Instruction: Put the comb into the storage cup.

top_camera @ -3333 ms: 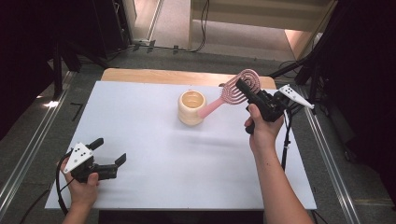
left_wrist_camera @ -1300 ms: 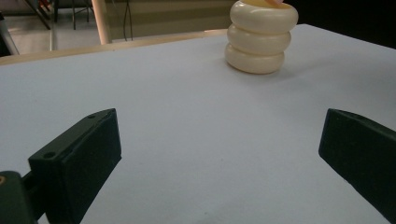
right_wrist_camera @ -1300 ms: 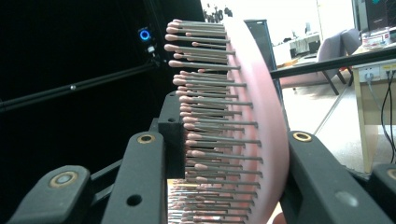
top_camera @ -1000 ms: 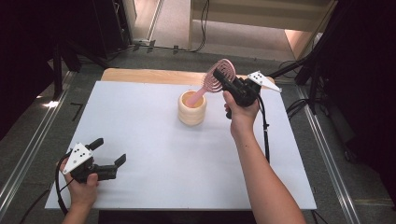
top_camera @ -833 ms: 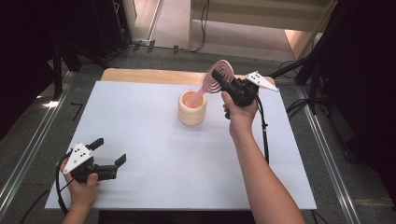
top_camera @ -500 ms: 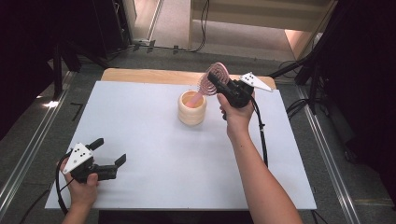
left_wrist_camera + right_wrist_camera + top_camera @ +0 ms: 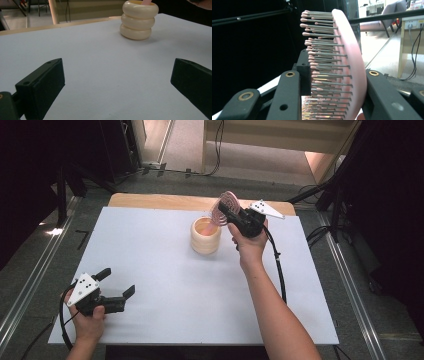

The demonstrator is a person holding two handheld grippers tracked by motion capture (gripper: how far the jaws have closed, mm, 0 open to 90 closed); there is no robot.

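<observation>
Pink oval plastic hairbrush (image 7: 222, 208) clamped in the right gripper (image 7: 231, 214), head up, handle down inside the cream ribbed cup (image 7: 205, 235).
Bristled head sits between those fingers (image 7: 285, 100); left gripper (image 7: 126, 295) fingers released over the white counter (image 7: 165, 285).

Black-bodied left gripper (image 7: 119, 296) and right gripper (image 7: 223, 210), each topped by a grey three-cornered plate dotted with small dark marks — a black cable trailing from both. Blocky matte jaws, brass-ringed screw holes along the arms. Bare forearms — no sleeves.

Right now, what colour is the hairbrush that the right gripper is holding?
Pink, with grey bristles tipped in pink. The hairbrush shows best in the right gripper view.
</observation>
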